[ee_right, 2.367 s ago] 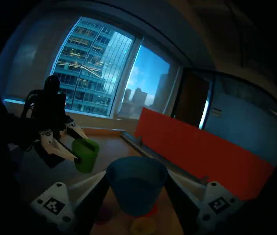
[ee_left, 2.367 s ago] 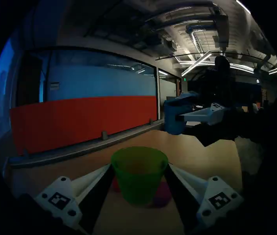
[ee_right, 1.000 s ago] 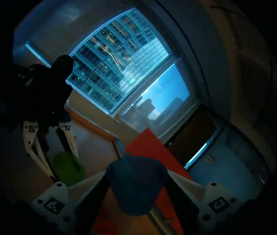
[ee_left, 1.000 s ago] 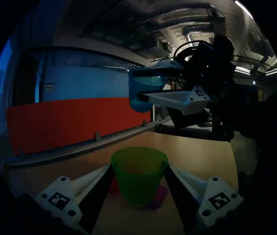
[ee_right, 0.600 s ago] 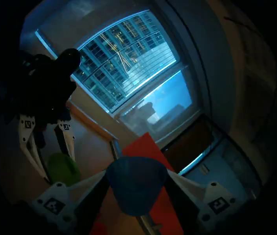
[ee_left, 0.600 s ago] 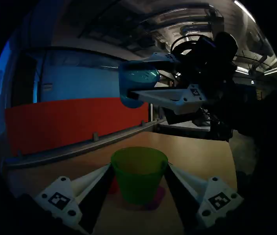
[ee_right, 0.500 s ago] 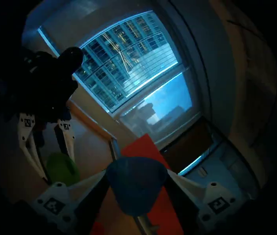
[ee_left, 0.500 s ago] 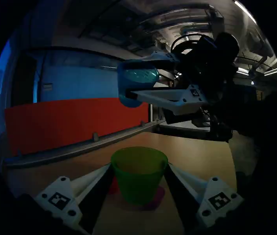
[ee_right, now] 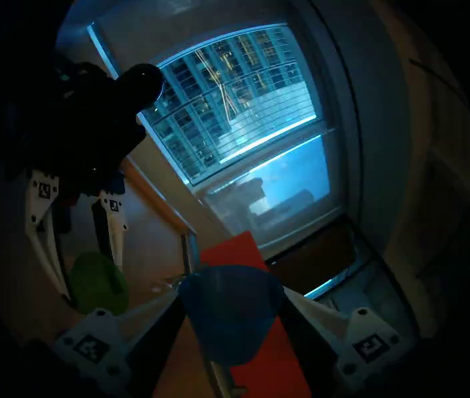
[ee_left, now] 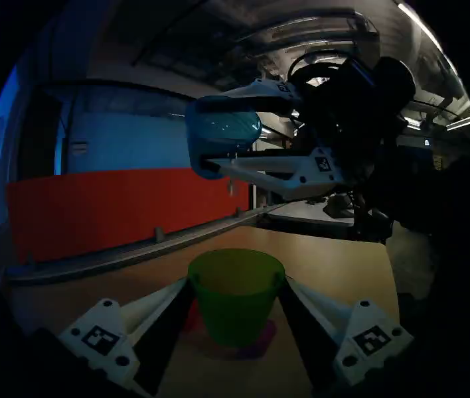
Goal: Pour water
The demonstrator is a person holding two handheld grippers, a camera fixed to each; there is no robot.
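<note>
Right tool [ee_right: 233, 296] clamps blue cup [ee_right: 230, 322], left tool [ee_left: 235, 286] clamps green cup [ee_left: 236, 308] by the sides. Likely thin, light plastic, so squeeze gently and tilt slowly.

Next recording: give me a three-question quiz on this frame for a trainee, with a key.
1. True or false: the left gripper has its fingers pressed on either side of the green cup.
2. In the left gripper view, where is the blue cup relative to the green cup? A) held in the air, higher up; B) standing beside it at the same level; C) nested inside it.
3. Fill in: the right gripper holds the ____ cup.
Key: 1 true; 2 A; 3 blue.
</note>
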